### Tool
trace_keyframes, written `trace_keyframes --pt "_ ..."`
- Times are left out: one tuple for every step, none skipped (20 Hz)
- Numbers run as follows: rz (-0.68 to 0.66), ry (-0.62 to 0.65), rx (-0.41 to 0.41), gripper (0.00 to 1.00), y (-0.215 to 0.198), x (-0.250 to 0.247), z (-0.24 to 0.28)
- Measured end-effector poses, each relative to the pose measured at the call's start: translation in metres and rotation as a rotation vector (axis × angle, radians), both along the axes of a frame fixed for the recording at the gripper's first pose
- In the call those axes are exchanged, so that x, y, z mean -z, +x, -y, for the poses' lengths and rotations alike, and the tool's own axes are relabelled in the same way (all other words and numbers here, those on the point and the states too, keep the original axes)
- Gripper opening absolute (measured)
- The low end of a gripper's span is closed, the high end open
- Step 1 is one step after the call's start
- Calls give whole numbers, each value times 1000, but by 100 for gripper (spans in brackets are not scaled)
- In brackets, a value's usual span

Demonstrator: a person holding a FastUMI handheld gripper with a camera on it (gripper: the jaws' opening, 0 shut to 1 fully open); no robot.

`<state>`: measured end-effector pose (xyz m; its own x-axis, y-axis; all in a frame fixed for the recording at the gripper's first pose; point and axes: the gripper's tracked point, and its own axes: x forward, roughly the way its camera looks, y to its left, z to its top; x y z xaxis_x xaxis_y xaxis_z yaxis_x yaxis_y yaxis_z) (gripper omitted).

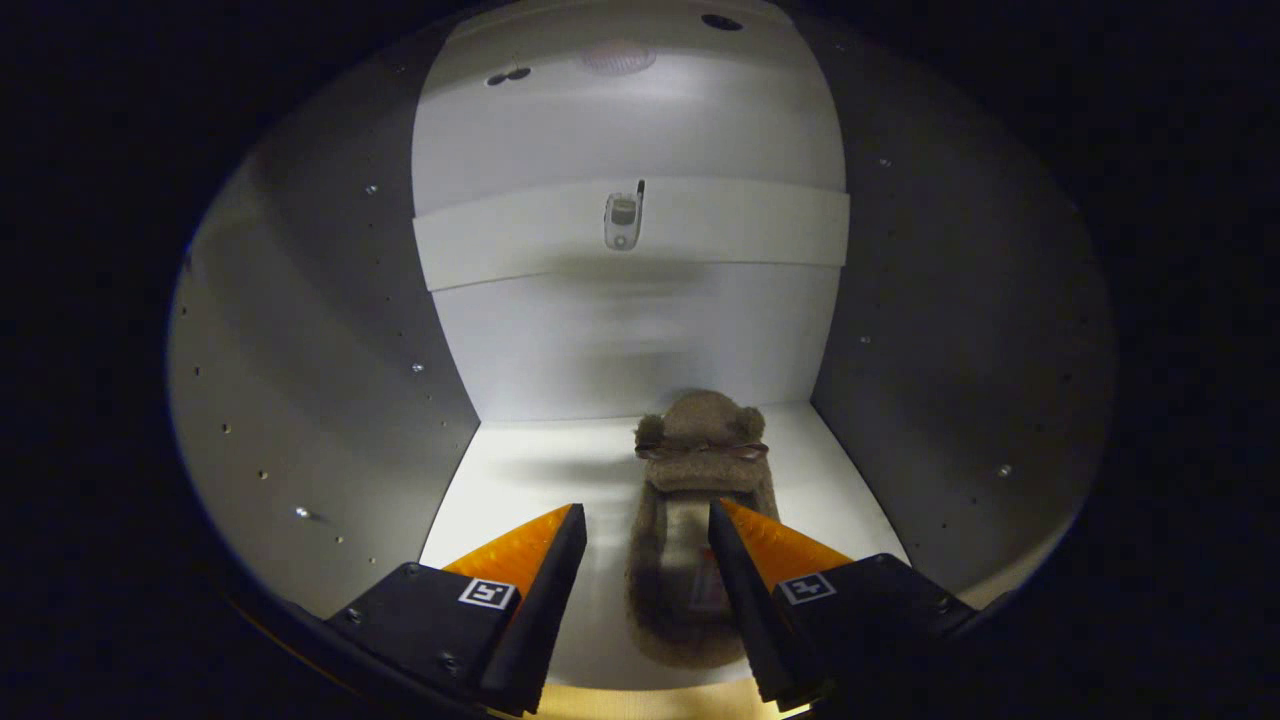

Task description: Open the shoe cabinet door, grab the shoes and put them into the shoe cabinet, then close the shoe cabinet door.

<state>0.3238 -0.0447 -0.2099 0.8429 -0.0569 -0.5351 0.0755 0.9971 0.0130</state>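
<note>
I am looking into the white shoe cabinet, whose floor runs ahead of me to the back wall. A brown fuzzy slipper with a small bow across its top lies on that floor, toe toward the back wall and heel nearest me. My gripper is open over the slipper's heel end. The right finger overlaps the slipper's right side. The left finger stands a little apart from its left edge, with bare floor between them. Nothing is pinched between the fingers.
Grey side walls dotted with small holes and screws close in left and right. A pale horizontal band crosses the back wall and carries a small metal fitting. Bare floor lies to the left of the slipper.
</note>
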Motion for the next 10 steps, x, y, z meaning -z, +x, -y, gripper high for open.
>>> trace_keyframes --pt "24 3 3 80 -8 -11 -1" --pt "49 -1 7 80 -17 -22 -1" --pt "71 -6 7 80 -29 -34 -3" --pt "92 -13 7 88 -40 -45 -4" --pt "117 -17 2 97 -54 -58 -6" --pt "143 -20 -1 100 -67 -70 -8" --pt "168 -19 -4 100 -79 -81 -10" --pt "195 -18 -7 100 -93 -91 -12" --pt "221 -20 -11 100 -108 -101 -14" --pt "245 -22 -13 100 -122 -111 -16"
